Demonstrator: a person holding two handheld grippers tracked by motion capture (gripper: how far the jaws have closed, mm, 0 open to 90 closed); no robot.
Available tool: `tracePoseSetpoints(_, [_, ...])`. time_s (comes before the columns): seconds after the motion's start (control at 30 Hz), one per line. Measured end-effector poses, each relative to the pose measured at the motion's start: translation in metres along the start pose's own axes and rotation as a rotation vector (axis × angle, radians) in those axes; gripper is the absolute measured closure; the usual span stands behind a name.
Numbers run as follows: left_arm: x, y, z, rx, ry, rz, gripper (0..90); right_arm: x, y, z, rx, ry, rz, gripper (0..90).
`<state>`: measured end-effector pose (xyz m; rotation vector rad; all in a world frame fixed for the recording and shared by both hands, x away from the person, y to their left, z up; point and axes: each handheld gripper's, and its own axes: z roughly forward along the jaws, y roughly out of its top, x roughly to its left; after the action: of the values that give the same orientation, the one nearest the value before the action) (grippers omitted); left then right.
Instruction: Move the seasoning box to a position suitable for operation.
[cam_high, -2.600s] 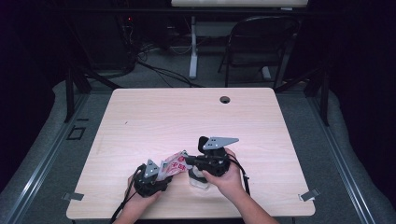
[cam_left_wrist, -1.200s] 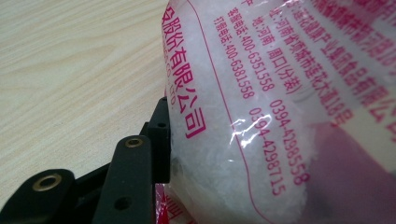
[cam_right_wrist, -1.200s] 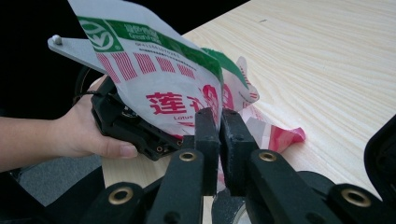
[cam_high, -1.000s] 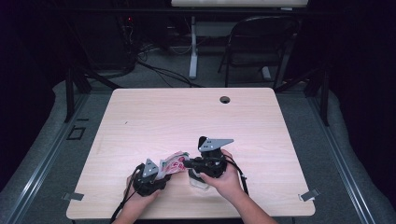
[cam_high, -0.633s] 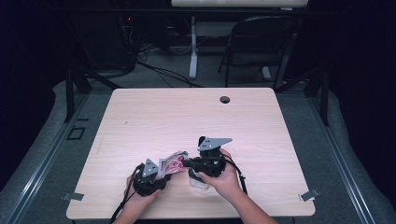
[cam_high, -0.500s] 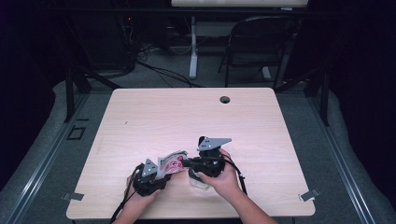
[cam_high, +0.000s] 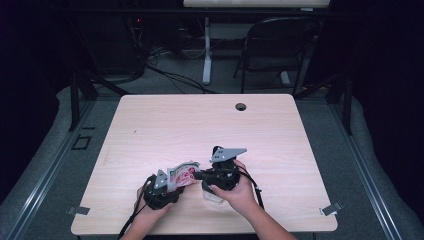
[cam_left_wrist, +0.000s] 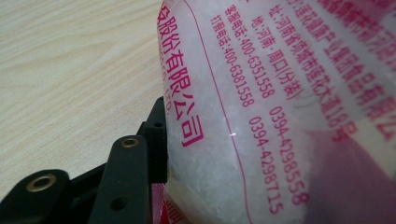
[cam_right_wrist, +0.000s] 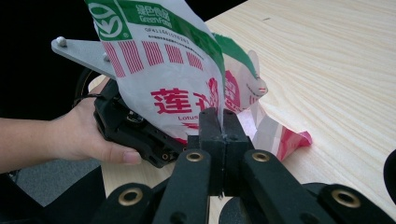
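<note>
Plastic bag (cam_right_wrist: 159, 70) pinched in right tool (cam_right_wrist: 219, 126), left tool (cam_high: 165, 186) gripping bag w/ jaws apart

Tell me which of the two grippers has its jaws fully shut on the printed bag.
The right gripper: its jaws meet, pinching a thin edge of the bag. The left gripper stands wider, against the bag's full, granule-filled body.

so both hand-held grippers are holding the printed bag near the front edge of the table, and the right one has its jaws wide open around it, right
Not quite. The right hand-held gripper has its jaws shut on the printed bag, as the right gripper view shows. The rest holds: the left hand-held gripper holds it too, near the table front edge.
</note>
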<state>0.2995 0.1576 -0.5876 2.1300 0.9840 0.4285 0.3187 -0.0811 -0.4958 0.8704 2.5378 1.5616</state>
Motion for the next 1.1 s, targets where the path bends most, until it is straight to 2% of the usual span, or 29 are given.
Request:
tracePoseSetpoints(0.37, [-0.002, 0.001, -0.002, -0.004, 0.015, 0.001, 58.4, 0.0, 0.0, -0.001, -0.006, -0.001, 0.005, 90.0])
tracePoseSetpoints(0.63, [-0.002, 0.006, -0.008, -0.021, 0.046, 0.026, 59.0, 0.002, -0.001, -0.005, -0.031, -0.001, 0.004, 90.0])
tracePoseSetpoints(0.83, [-0.002, 0.01, -0.01, -0.035, 0.06, 0.041, 59.4, 0.003, -0.001, -0.01, -0.041, -0.014, -0.021, 89.7])
tracePoseSetpoints(0.97, [0.0, 0.011, -0.01, -0.041, 0.062, 0.034, 59.6, 0.003, -0.002, -0.015, -0.065, -0.021, -0.012, 84.5])
tracePoseSetpoints(1.1, [0.001, 0.013, -0.011, -0.043, 0.073, 0.044, 59.6, 0.001, -0.002, -0.021, -0.081, -0.022, -0.007, 77.4])
